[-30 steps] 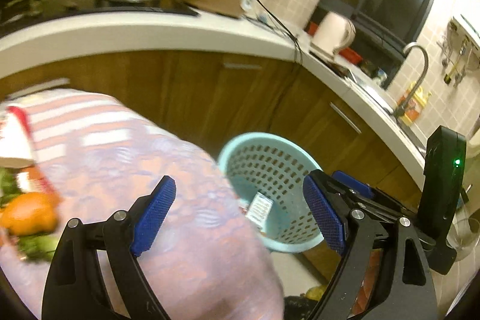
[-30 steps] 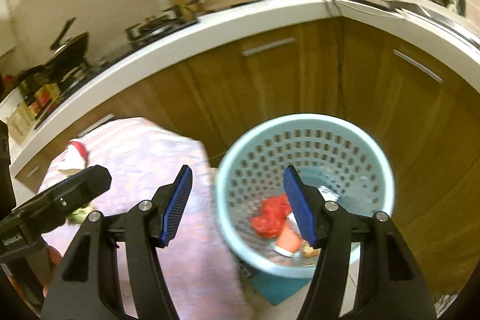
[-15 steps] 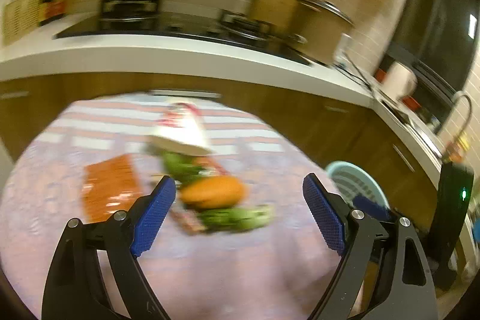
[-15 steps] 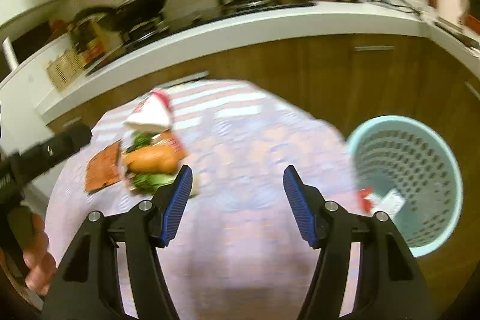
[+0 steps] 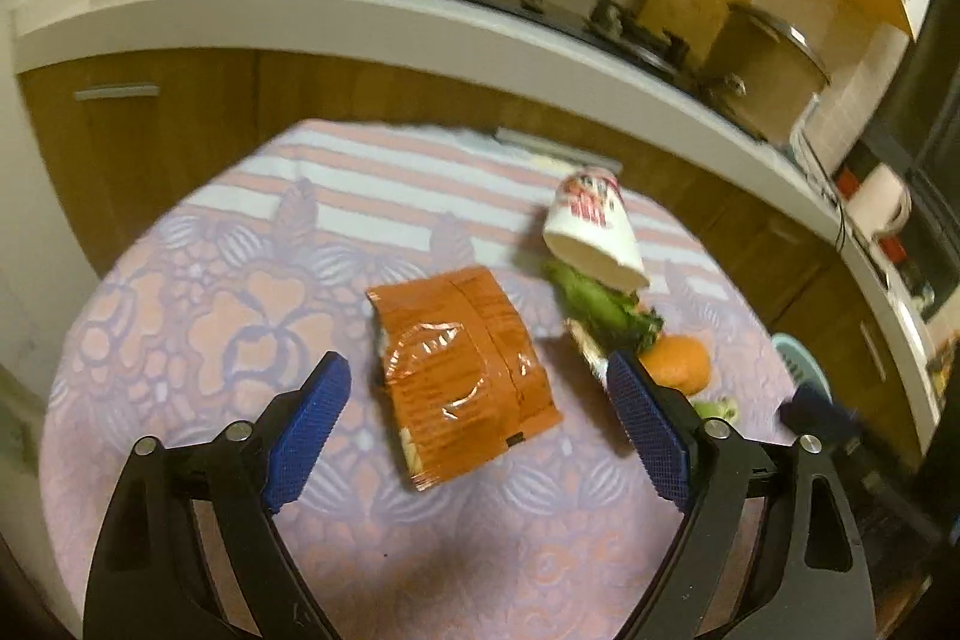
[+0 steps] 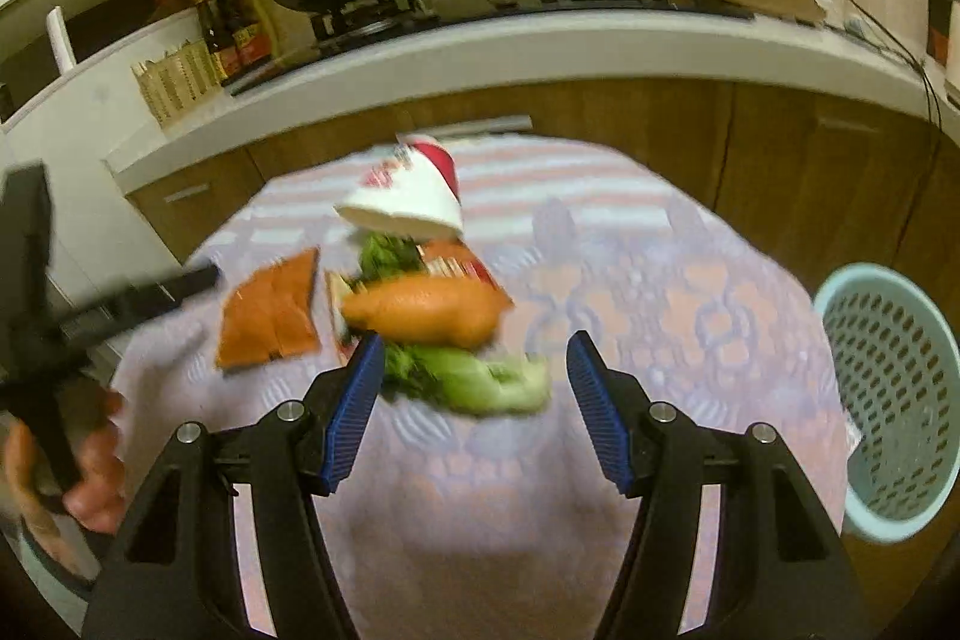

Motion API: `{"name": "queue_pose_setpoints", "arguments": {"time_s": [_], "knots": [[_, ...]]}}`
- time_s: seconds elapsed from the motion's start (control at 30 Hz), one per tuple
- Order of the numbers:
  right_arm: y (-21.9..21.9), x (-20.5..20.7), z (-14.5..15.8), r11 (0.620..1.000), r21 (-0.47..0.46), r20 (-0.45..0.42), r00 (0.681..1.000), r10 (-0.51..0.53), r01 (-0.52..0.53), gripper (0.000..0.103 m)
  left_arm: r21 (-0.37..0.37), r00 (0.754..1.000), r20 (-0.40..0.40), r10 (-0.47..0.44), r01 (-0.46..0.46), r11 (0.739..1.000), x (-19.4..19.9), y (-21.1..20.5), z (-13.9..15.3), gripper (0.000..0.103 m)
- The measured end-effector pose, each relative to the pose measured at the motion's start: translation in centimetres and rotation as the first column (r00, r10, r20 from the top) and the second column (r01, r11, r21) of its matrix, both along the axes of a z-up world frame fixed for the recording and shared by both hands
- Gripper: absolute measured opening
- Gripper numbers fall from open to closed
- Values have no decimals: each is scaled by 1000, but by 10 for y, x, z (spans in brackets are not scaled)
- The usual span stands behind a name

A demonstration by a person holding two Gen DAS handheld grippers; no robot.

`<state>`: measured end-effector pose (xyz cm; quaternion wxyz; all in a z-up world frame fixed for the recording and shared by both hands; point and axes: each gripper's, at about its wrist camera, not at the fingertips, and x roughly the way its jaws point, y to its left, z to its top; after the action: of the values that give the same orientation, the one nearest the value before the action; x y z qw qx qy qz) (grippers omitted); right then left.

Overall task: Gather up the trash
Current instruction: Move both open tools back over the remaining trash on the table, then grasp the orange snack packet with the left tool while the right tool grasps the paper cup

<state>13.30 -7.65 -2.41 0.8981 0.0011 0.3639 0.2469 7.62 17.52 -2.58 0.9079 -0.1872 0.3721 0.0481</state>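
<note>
Both wrist cams sit close above the table (image 5: 180, 316), angled down toward the kitchen counter (image 6: 540, 46); they share the orange wrapper (image 5: 462, 376) and paper cup (image 6: 414, 196).

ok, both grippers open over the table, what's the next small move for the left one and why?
Probably lower the left gripper onto the orange wrapper and close. Its jaws are open and empty, and the wrapper lies flat on the tablecloth between the fingers, apart from the cup and greens.

Orange wrapper (image 5: 462, 376) flat on tablecloth; white paper cup (image 5: 594, 232) tipped over; leafy greens (image 6: 474, 379) beside orange peel (image 6: 426, 310); blue basket (image 6: 894, 430) apart.
</note>
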Motion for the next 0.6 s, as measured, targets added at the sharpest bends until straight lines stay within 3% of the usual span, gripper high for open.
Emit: {"name": "queue_pose_setpoints", "arguments": {"time_s": [0.23,0.3,0.37,0.43,0.5,0.6], "knots": [[24,22,5,1000,-23,2,1000,13,-13,59,76,995,-98,-11,19,997,27,-15,-37,87],[30,30,7,1000,-22,1,1000,18,-18,59,140,995,-97,0,14,990,31,-23,-39,84],[39,39,9,999,-23,-1,1000,26,-26,59,198,995,-103,14,6,980,34,-28,-41,73],[50,51,9,999,-15,-17,999,46,-46,59,224,995,-98,8,15,975,36,-29,-40,52],[61,62,8,998,-16,-33,998,52,-53,61,198,996,-92,-10,29,980,37,-27,-37,40],[78,82,6,998,-12,-64,996,64,-65,64,205,996,-85,-16,33,978,40,-19,-27,32]]}}
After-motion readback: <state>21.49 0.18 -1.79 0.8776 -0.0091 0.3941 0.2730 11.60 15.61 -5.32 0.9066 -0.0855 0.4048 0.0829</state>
